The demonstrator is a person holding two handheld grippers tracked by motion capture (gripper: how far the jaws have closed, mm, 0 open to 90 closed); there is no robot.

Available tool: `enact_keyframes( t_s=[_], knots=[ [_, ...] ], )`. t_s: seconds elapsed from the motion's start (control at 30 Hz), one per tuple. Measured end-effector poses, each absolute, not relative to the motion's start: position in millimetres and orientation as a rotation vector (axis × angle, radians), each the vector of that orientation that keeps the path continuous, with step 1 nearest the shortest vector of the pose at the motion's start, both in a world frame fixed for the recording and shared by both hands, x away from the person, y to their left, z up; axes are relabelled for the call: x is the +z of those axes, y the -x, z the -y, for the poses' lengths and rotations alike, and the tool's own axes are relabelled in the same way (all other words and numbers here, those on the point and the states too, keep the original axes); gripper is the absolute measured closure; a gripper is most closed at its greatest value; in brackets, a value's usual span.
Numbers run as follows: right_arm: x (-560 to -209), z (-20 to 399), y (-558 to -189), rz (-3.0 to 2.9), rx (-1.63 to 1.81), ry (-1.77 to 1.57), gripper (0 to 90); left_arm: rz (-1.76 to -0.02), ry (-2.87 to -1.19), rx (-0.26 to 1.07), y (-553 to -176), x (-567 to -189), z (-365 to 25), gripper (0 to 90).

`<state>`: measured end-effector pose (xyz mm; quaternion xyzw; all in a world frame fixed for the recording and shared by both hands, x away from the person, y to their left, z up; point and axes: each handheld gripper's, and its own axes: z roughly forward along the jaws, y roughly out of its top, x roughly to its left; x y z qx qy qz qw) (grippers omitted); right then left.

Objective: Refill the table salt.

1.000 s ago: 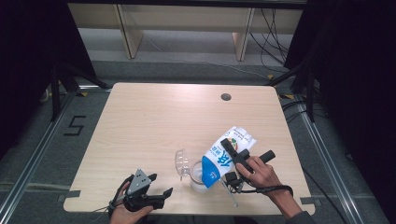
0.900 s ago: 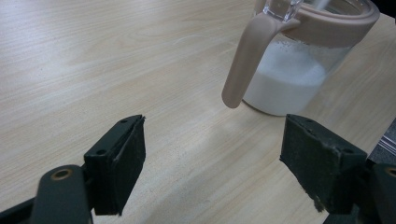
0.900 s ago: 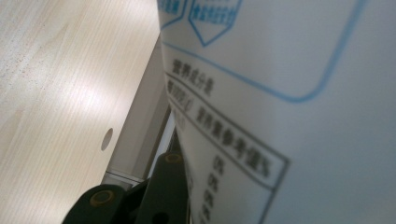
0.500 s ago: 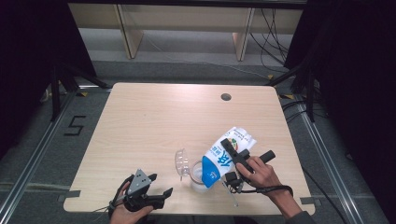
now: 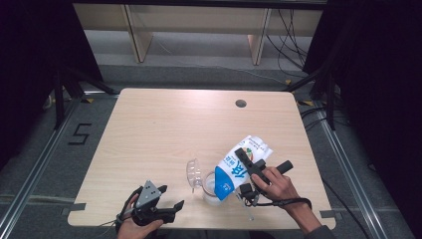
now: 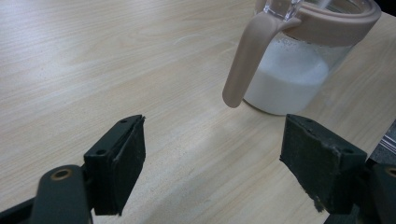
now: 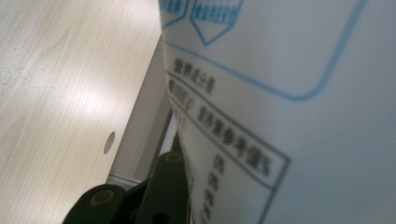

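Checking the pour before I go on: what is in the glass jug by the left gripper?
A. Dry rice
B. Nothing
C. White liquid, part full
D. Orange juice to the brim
C: the left gripper view shows the jug holding white liquid well below its rim, with the carton tipped over it.

Counter (image 5: 164, 129) is carrying 1 milk carton (image 5: 240, 166), 1 glass jug (image 5: 213, 188) w/ milk, 1 clear lid (image 5: 193, 173). 2 tools are showing: left tool (image 5: 171, 206), right tool (image 5: 247, 169). 1 hole (image 5: 241, 103) is sitting in the counter.
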<state>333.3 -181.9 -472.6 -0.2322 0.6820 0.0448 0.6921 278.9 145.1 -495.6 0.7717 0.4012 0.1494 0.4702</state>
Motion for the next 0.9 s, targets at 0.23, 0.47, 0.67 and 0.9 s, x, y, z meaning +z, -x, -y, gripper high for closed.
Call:
enact_keyframes(
  t_s=[0.23,0.47,0.67,0.9],
  knots=[
    [-472.7,182.1,-335.3,-1.528,0.113,0.518,77.5,-0.99,-1.884,0.367,-278.2,-495.3,-144.8,21.5],
    [-472.4,181.9,-335.0,-1.529,0.117,0.516,77.6,-0.982,-1.888,0.363,-278.8,-495.7,-144.6,21.5],
    [-472.8,181.8,-335.2,-1.544,0.125,0.508,77.6,-0.986,-1.881,0.363,-278.4,-495.4,-144.8,21.5],
    [-469.1,183.0,-335.0,-1.595,0.163,0.453,77.6,-0.984,-1.88,0.361,-278.5,-495.3,-145.1,21.5]
  ],
)
